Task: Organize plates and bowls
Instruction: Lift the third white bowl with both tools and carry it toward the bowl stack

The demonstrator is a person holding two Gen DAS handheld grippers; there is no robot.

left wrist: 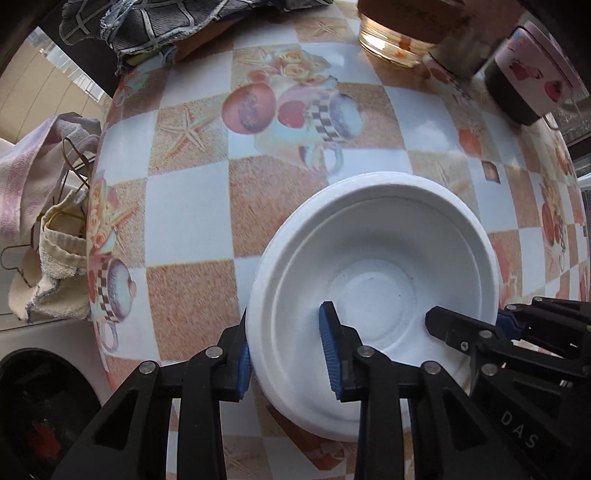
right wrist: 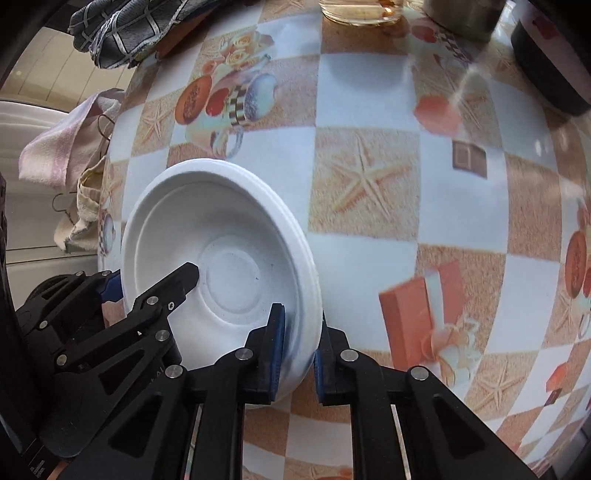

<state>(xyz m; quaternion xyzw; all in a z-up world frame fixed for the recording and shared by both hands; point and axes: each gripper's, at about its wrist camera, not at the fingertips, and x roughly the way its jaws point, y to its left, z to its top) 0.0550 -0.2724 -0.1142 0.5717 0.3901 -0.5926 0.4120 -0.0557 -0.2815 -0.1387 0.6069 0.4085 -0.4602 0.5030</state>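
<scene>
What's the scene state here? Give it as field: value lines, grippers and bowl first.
left hand-held gripper: fingers straddle the bowl's rim, one inside, one outside
right hand-held gripper: fingers straddle the opposite rim, same way
white bowl: upright, tilted, looks like a nested stack; contact with the table unclear
table: checkered patterned cloth
far edge: glass jar, pink mug, grey cloth
grip tightness: cannot tell
</scene>
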